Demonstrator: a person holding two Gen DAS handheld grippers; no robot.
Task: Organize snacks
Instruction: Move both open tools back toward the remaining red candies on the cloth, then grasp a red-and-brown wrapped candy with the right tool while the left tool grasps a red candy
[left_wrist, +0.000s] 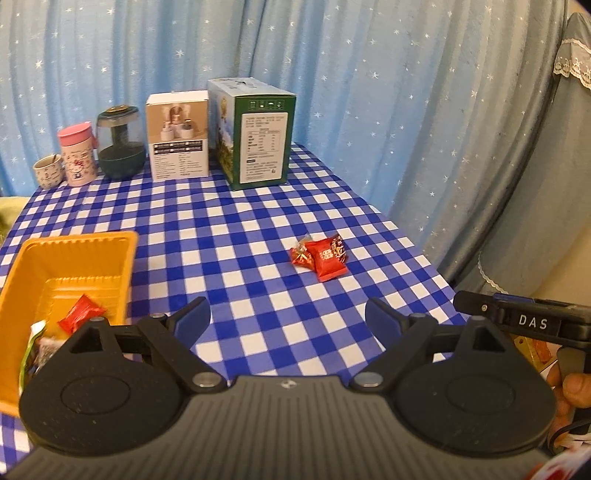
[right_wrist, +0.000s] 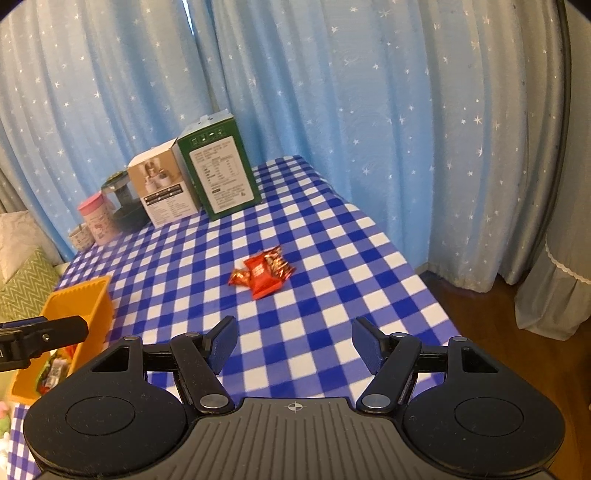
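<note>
A small pile of red snack packets (left_wrist: 320, 256) lies on the blue checked tablecloth, ahead and slightly right of my left gripper (left_wrist: 288, 317); the pile also shows in the right wrist view (right_wrist: 264, 275). An orange tray (left_wrist: 122, 273) at the left holds a red packet (left_wrist: 79, 312) and other wrapped snacks. The tray also shows in the right wrist view (right_wrist: 98, 306). My left gripper is open and empty beside the tray. My right gripper (right_wrist: 293, 343) is open and empty, short of the pile. The right gripper's body (left_wrist: 532, 321) shows at the left view's right edge.
At the table's far side stand a green box (left_wrist: 255, 136), a white box (left_wrist: 179, 136), a dark jar (left_wrist: 120, 146), a pink tin (left_wrist: 77, 155) and a small cup (left_wrist: 48, 171). Blue starred curtains hang behind. The table's right edge drops to a wooden floor (right_wrist: 480, 314).
</note>
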